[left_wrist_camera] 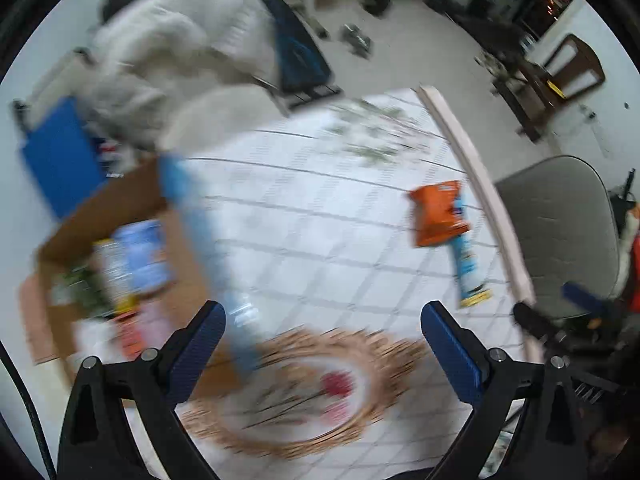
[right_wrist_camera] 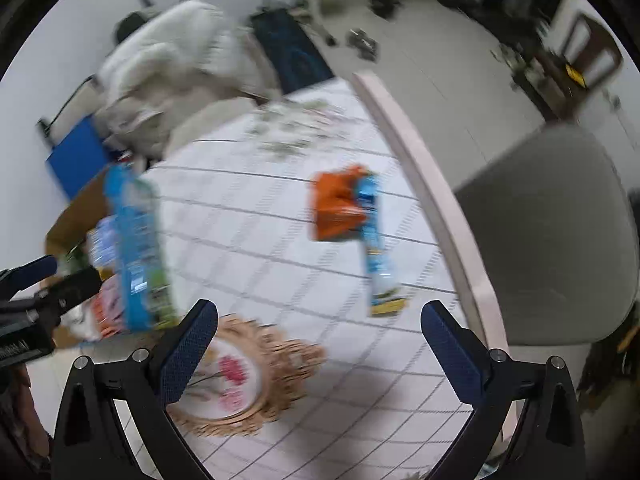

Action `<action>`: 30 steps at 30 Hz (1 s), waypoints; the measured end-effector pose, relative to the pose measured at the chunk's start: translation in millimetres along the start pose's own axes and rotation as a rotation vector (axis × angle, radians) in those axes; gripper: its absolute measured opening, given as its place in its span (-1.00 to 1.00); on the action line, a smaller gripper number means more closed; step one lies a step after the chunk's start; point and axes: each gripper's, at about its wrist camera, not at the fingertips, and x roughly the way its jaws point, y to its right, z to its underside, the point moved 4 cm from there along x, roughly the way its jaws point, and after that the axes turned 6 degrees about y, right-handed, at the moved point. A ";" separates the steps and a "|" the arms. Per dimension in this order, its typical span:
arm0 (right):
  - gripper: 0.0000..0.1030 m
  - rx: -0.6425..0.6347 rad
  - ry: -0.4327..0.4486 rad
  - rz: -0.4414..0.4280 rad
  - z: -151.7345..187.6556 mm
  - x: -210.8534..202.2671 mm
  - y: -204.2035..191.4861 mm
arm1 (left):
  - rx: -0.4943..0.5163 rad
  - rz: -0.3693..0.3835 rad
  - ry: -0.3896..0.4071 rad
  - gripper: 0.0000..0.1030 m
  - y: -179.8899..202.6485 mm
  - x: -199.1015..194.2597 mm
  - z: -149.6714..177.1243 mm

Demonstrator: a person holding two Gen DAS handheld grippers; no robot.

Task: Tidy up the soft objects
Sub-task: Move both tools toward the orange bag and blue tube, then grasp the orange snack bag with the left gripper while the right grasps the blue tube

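We see both frames motion-blurred. Left gripper (left_wrist_camera: 322, 316) jaws spread apart, holding nothing, above a fringed round placemat (left_wrist_camera: 304, 392). Right gripper (right_wrist_camera: 318, 314) likewise agape, unladen. An orange snack bag (left_wrist_camera: 438, 214) lies on the checked tablecloth (left_wrist_camera: 320, 240), touching a blue packet (left_wrist_camera: 468, 264). The left view shows packets inside a cardboard box (left_wrist_camera: 132, 204); the right view instead shows a tall blue bag (right_wrist_camera: 138, 252) at the box's edge.

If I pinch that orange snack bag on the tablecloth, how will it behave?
The orange bag looks crinkled and puffy, so it will probably crush and flop rather than stay stiff. It seems light for its size. It overlaps the slim blue packet, so pushing it may drag that along.
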 end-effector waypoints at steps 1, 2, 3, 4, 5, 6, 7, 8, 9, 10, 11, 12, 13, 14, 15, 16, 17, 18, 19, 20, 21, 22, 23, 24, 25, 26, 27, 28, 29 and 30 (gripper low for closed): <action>0.96 0.030 -0.023 -0.006 -3.9 15.5 19.9 | -0.003 0.034 -0.034 0.95 14.5 19.5 -10.8; 0.91 0.047 -0.041 -0.008 -6.2 26.2 30.7 | -0.007 0.057 -0.061 0.95 26.7 36.5 -18.8; 0.81 0.069 -0.067 -0.010 -9.0 42.0 46.1 | -0.011 0.086 -0.098 0.95 39.6 55.5 -27.5; 0.69 0.082 -0.086 -0.012 -11.1 54.2 56.8 | -0.021 0.104 -0.138 0.95 50.4 75.3 -35.4; 0.62 0.102 -0.111 -0.019 -13.6 69.9 69.8 | -0.028 0.113 -0.166 0.95 59.8 91.4 -40.3; 0.48 0.119 -0.128 -0.029 -12.6 79.6 76.8 | -0.031 0.133 -0.201 0.95 69.9 108.1 -45.1; 0.35 0.132 -0.147 -0.036 -13.0 89.2 82.6 | -0.040 0.144 -0.237 0.94 78.0 124.7 -50.0; 0.31 0.142 -0.165 -0.046 -13.3 98.4 89.3 | -0.047 0.148 -0.258 0.94 85.1 136.1 -52.3; 0.24 0.150 -0.181 -0.058 -12.7 107.3 93.7 | -0.045 0.165 -0.287 0.94 95.1 151.4 -55.9; 0.18 0.151 -0.191 -0.063 -10.9 112.5 93.8 | -0.042 0.167 -0.298 0.94 98.7 158.6 -56.8; 0.16 0.152 -0.204 -0.070 -11.9 119.7 95.2 | -0.045 0.168 -0.314 0.94 102.9 169.2 -60.0; 0.15 0.153 -0.216 -0.084 -12.2 125.9 97.3 | -0.046 0.173 -0.329 0.94 107.5 177.5 -61.8; 0.15 0.154 -0.224 -0.093 -12.0 132.8 99.7 | -0.049 0.170 -0.346 0.94 111.1 185.7 -63.5; 0.15 0.152 -0.233 -0.098 -13.0 137.5 100.8 | -0.055 0.165 -0.356 0.91 113.1 192.9 -65.4; 0.15 0.149 -0.238 -0.103 -13.9 140.5 102.0 | -0.062 0.162 -0.362 0.75 113.8 197.8 -66.7; 0.15 0.146 -0.246 -0.112 -14.8 144.8 102.1 | -0.069 0.151 -0.374 0.39 113.3 202.4 -68.5; 0.15 0.144 -0.252 -0.116 -16.7 146.8 102.3 | -0.075 0.143 -0.386 0.18 112.1 206.4 -68.2; 0.15 0.142 -0.263 -0.120 -17.0 151.2 101.0 | -0.095 0.156 -0.396 -0.10 110.1 208.3 -66.7; 0.15 0.136 -0.272 -0.126 -18.2 155.6 99.4 | -0.106 0.146 -0.388 -0.17 107.0 207.0 -67.2; 0.15 0.132 -0.286 -0.129 -18.6 161.0 97.4 | -0.107 0.132 -0.372 -0.17 104.2 204.4 -66.7; 0.15 0.131 -0.298 -0.132 -19.5 167.0 94.3 | -0.100 0.113 -0.354 -0.18 101.3 201.0 -65.7; 0.15 0.128 -0.308 -0.137 -20.3 173.3 90.0 | -0.098 0.100 -0.345 -0.20 97.7 198.4 -62.8; 0.15 0.128 -0.316 -0.138 -20.8 178.7 88.0 | -0.105 0.090 -0.343 -0.20 93.2 196.1 -58.8; 0.15 0.127 -0.323 -0.131 -20.2 184.4 84.9 | -0.110 0.081 -0.339 -0.21 89.2 194.0 -55.6; 0.20 0.121 -0.330 -0.126 -20.3 188.9 81.4 | -0.114 0.064 -0.330 -0.22 83.9 190.8 -51.3; 0.18 0.111 -0.318 -0.113 -21.3 190.2 76.5 | -0.117 0.049 -0.324 -0.23 79.8 187.4 -47.7; 0.12 0.084 -0.306 -0.095 -23.1 191.3 69.1 | -0.120 0.039 -0.317 -0.24 75.7 183.2 -43.6; -0.21 0.056 -0.306 -0.075 -22.9 193.9 62.1 | -0.127 0.037 -0.310 -0.24 71.0 177.4 -38.2; -0.40 0.039 -0.309 -0.051 -21.0 195.5 57.3 | -0.134 0.038 -0.303 -0.24 66.7 171.9 -33.4; -0.51 0.016 -0.294 -0.005 -18.3 194.7 52.1 | -0.142 0.039 -0.292 -0.24 61.5 163.1 -26.7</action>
